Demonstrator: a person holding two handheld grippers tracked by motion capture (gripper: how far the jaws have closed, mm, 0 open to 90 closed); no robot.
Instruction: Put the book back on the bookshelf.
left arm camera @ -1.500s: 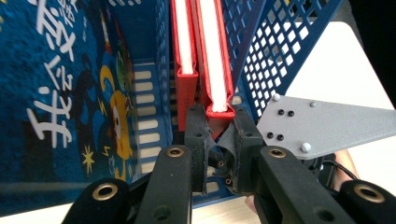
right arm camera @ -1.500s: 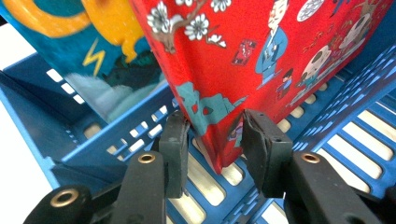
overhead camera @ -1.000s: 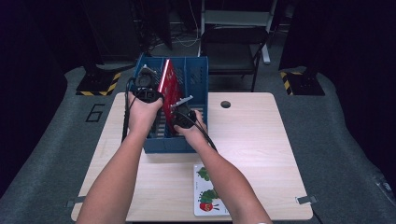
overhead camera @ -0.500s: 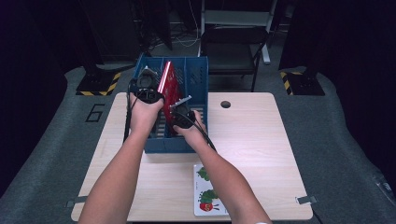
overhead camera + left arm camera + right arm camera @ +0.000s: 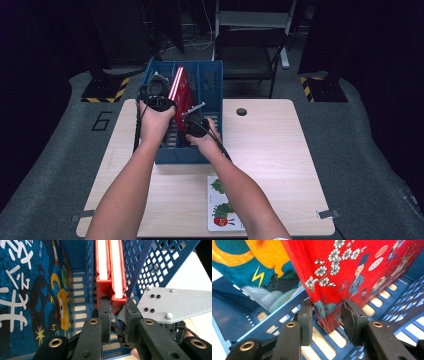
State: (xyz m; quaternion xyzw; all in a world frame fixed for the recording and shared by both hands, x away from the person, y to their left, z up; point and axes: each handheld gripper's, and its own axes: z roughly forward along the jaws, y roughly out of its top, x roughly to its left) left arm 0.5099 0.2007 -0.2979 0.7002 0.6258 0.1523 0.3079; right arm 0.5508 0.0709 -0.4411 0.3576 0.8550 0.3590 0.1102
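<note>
A blue three-slot file rack (image 5: 182, 152) stands on the table's far middle. Two red hardcover books (image 5: 180, 90) lean upright in its middle slot, side by side (image 5: 110, 262). My left gripper (image 5: 161, 91) reaches down from the rack's left top, and its jaws (image 5: 117, 307) are shut on the upper corner of the right-hand red book. My right gripper (image 5: 196, 119) is lower, inside the rack's near end. Its jaws (image 5: 327, 313) are shut on the lower corner of the red book with the blossom and figure cover (image 5: 362, 270), just above the slatted floor.
A blue picture book with a yellow character (image 5: 32, 295) stands in the rack's left slot, and the right slot (image 5: 210, 85) is bare. A white caterpillar book (image 5: 222, 210) lies flat near the table's front edge. A folding chair (image 5: 250, 45) stands behind the table.
</note>
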